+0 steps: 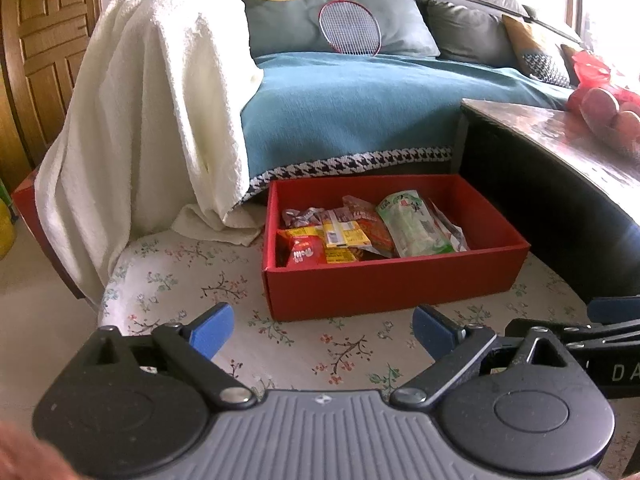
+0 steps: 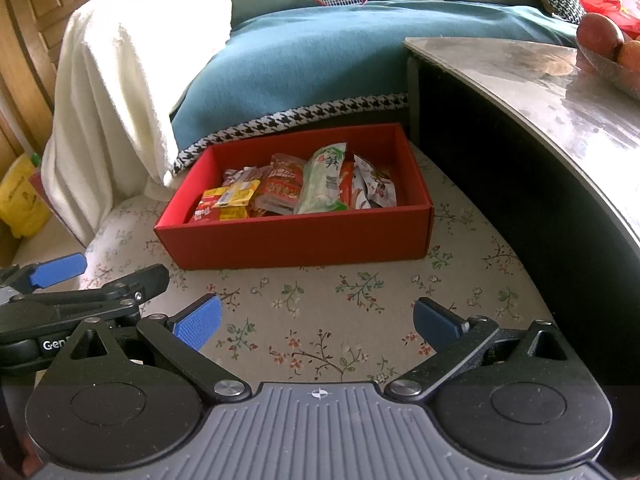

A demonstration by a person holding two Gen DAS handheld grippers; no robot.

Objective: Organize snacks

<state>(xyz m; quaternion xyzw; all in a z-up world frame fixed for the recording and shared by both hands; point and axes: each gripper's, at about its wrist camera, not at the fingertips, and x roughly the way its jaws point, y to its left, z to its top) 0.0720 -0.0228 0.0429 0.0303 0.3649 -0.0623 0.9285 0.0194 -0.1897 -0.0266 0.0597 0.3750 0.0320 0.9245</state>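
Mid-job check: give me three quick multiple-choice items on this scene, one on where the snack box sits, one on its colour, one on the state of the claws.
1. Where is the snack box?
A. On the floral mat beside the sofa
B. On the table top
C. On the sofa seat

2. What colour is the box?
A. Blue
B. Red
C. White

3. What state are the two claws in?
A. Both shut on snacks
B. Left shut, right open
C. Both open and empty

Answers:
1 A, the box rests on the flowered mat, below the sofa's edge and next to the table.
2 B, its walls are red inside and out.
3 C, the left claw and right claw each show spread blue fingers with only mat between.
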